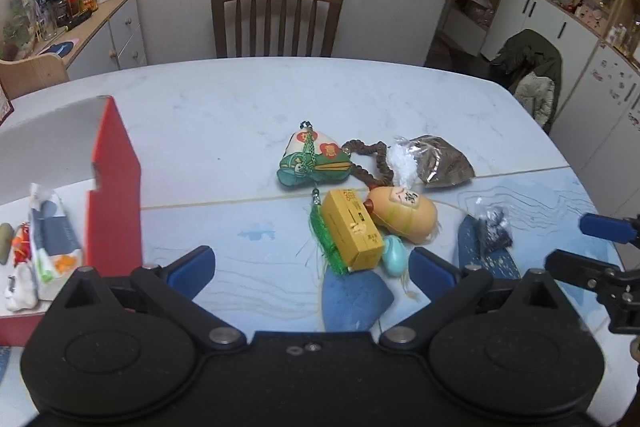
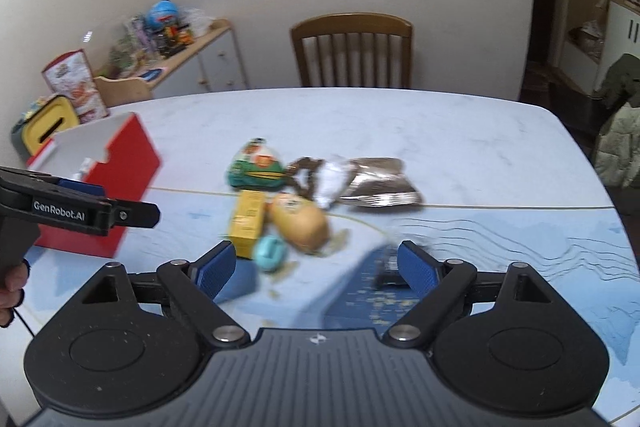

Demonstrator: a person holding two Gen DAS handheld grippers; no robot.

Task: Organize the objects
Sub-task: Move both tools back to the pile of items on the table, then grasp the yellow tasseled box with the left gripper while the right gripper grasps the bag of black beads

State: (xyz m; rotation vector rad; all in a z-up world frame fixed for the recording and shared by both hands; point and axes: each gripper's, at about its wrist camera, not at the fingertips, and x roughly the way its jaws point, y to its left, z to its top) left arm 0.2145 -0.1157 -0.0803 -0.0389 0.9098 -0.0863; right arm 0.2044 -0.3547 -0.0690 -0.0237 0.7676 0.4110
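**Desk:** What's in front of you on the worktop?

**Operator:** A loose heap of small things, and I take the yellow box as my landmark. Just behind it lies the green-and-white zongzi charm, whose green tassel runs along the box's left side. Touching the box on its right is a tan gourd-shaped toy, and a small teal piece sits at the box's near right corner. Behind the gourd toy I see brown beads, a white crumpled packet and a clear bag of brown stuff. Well to the right of the box rests a small bag of dark bits.

**Desk:** And the container?

**Operator:** The red box stands well left of the yellow one, open-topped, with a few packets already inside (I can't read their labels).

**Desk:** The jaws?

**Operator:** My left gripper hangs just short of the yellow box, jaws released, nothing between them but worktop. My right gripper is spread wide too, empty, with the teal piece just ahead of its left finger and the dark bag, blurred in that view, beside its right finger. From the left wrist camera, the right gripper's tips show at the far right edge, well apart from the yellow box.
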